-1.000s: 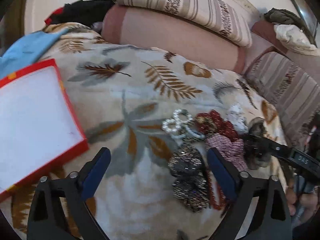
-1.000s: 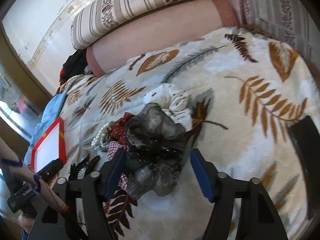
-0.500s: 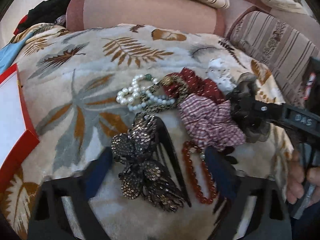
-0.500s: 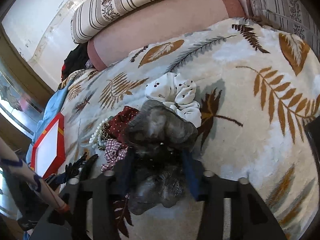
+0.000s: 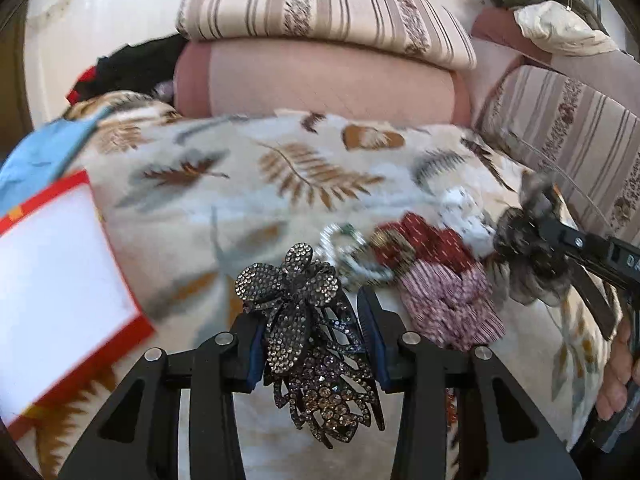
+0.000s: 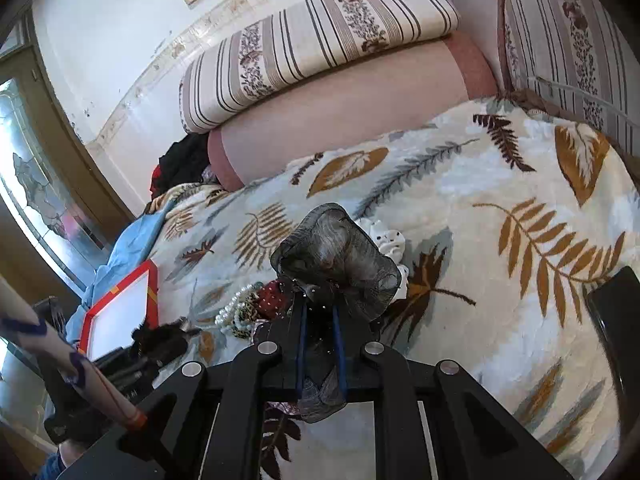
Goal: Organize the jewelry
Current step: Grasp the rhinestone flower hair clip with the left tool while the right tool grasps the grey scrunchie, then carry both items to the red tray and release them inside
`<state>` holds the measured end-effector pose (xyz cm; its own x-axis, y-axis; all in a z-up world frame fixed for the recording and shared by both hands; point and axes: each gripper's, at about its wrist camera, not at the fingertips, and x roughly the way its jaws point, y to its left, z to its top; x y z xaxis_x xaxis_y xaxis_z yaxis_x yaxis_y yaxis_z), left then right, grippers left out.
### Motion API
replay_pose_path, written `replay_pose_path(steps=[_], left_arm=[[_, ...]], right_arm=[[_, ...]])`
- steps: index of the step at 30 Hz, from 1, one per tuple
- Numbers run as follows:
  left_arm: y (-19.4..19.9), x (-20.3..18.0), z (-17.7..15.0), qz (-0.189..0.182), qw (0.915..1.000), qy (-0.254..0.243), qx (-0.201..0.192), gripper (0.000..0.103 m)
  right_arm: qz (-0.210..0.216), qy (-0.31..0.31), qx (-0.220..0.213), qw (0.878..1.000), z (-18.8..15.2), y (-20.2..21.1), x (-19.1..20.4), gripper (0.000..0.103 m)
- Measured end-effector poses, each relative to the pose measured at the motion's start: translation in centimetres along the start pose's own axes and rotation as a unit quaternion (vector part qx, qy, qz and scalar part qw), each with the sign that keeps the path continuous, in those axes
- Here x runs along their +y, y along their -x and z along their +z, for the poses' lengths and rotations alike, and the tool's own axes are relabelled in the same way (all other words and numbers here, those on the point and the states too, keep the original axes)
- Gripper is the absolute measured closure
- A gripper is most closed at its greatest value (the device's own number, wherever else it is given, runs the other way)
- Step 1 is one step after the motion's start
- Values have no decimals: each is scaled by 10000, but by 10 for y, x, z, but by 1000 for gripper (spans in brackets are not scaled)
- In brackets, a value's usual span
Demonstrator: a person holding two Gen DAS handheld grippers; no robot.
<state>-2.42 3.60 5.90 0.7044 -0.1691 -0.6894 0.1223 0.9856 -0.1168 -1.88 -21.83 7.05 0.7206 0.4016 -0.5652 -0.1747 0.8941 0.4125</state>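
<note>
My left gripper (image 5: pixel 314 336) has its jaws closing, and the blue pads press on a dark rhinestone flower hair clip (image 5: pixel 288 284). My right gripper (image 6: pixel 320 320) is also closing, its pads pinching a grey sheer scrunchie (image 6: pixel 336 252) raised off the pile. On the leaf-print blanket (image 5: pixel 280 176) lie a pearl bracelet (image 5: pixel 340 240), a red dotted scrunchie (image 5: pixel 424 240), a pink checked scrunchie (image 5: pixel 448 304) and a white dotted scrunchie (image 5: pixel 464 212). A red-rimmed white box (image 5: pixel 52 280) lies at the left. The right gripper with the grey scrunchie (image 5: pixel 532 264) also shows in the left wrist view.
Striped cushions (image 5: pixel 320 12) and a pink bolster (image 5: pixel 320 80) line the back and right of the blanket. A blue cloth (image 5: pixel 36 152) lies beyond the box. A dark flat object (image 6: pixel 616 320) sits at the blanket's right edge. A hand (image 5: pixel 616 364) holds the right gripper.
Both grippers went from wide open to closed. The left one took hold of the rhinestone clip. The right one took the grey scrunchie and raised it off the pile.
</note>
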Motion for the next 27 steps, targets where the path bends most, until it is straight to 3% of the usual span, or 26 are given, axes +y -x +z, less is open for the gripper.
replay_pose_path(steps=[16, 23, 27], left_arm=[[29, 46, 9, 549, 9975, 343, -268, 63], [49, 95, 11, 926, 9913, 872, -348, 63], [62, 131, 13, 1205, 9845, 1212, -389, 63]], right_arm=[[485, 189, -16, 9986, -4, 7, 42, 90], [797, 421, 242, 9956, -6, -4, 98, 90], [961, 856, 412, 9908, -3, -20, 152, 90]])
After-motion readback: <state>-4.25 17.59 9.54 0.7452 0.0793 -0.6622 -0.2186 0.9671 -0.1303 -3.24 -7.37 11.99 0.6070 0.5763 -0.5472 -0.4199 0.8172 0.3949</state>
